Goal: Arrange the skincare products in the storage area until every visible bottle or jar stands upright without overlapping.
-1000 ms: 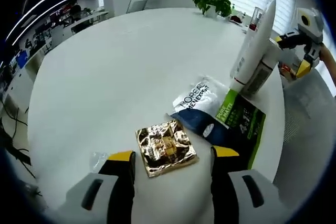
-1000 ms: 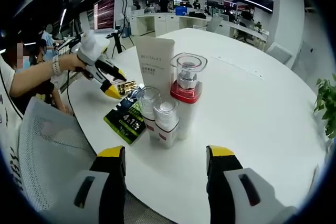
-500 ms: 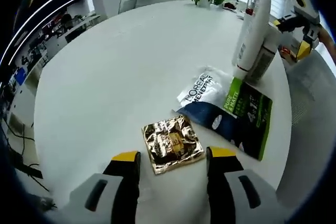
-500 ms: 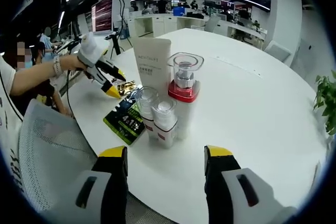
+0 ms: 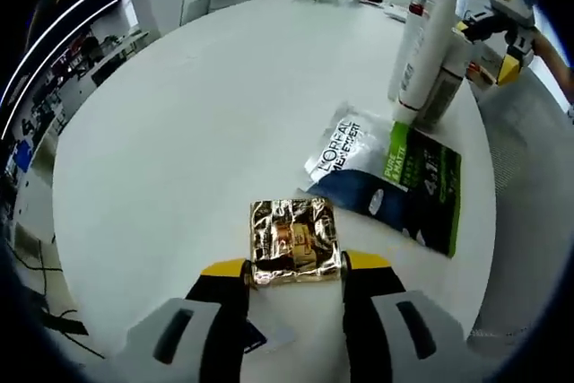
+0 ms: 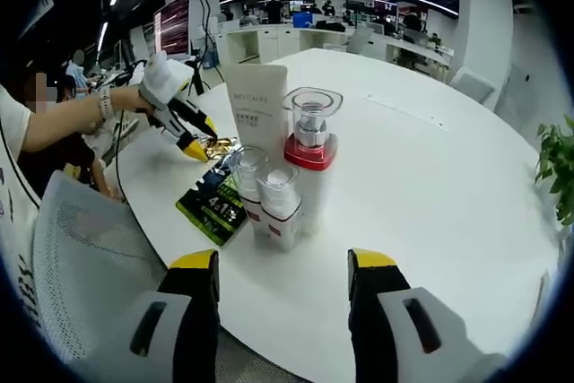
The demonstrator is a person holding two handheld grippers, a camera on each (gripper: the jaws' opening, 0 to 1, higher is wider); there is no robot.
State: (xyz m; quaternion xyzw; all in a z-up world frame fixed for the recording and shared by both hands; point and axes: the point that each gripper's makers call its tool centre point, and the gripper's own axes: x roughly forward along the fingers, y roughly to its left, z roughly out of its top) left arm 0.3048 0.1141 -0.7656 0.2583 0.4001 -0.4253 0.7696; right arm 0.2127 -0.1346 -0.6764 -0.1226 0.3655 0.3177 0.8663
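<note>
Left gripper (image 5: 293,266) stood with jaws apart, flanking the near edge of a flat gold foil sachet (image 5: 293,239) on the white table (image 5: 179,114), while the right gripper (image 6: 282,262) hung wide open, short of the upright bottle cluster (image 6: 280,177) beside the green sachet (image 6: 213,205).

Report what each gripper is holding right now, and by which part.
Nothing is held. The left gripper is open, its jaws astride the near edge of the gold foil sachet, not closed on it. The right gripper is open and empty.
</note>
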